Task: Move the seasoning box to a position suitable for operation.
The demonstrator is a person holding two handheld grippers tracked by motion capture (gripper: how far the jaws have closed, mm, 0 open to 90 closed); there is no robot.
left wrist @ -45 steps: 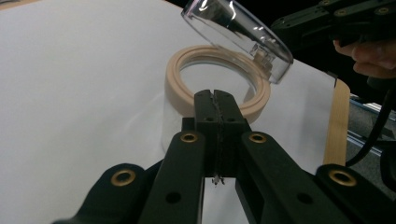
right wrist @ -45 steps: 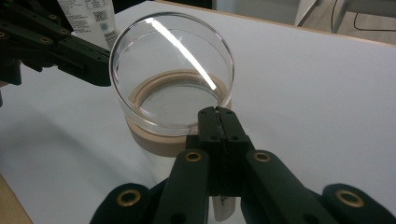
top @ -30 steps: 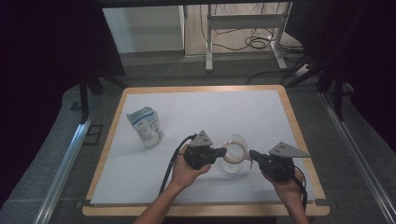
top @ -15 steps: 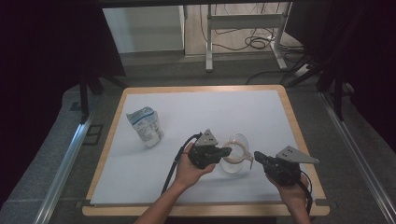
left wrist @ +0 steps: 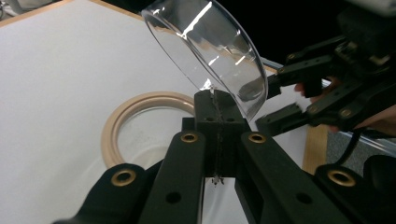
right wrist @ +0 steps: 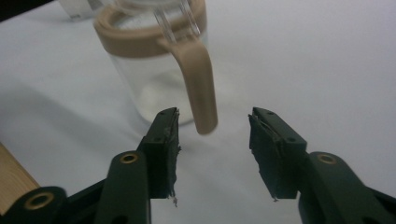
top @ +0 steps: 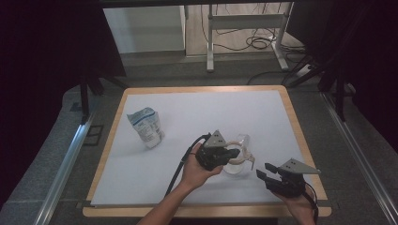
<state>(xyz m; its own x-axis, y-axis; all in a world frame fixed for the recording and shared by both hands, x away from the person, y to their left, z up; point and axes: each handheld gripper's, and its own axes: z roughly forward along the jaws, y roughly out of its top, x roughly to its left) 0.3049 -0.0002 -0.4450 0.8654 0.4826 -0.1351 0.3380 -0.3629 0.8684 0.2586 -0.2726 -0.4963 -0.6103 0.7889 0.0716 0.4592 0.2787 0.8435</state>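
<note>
High view has the left gripper (top: 231, 154) clamped tight on the edge of a clear lid (left wrist: 210, 51), holding it tilted just above the glass jar (top: 236, 165) near the front right of the white counter (top: 197, 112). In the left gripper view the jar's beige rim (left wrist: 122, 122) sits right below the lid. The right gripper (right wrist: 213, 135) has just been opening, about halfway, with the jar's beige handle (right wrist: 200, 86) hanging just ahead of the gap, pads not touching. A blue-white pouch (top: 146, 126) stands well apart, off left.
</note>
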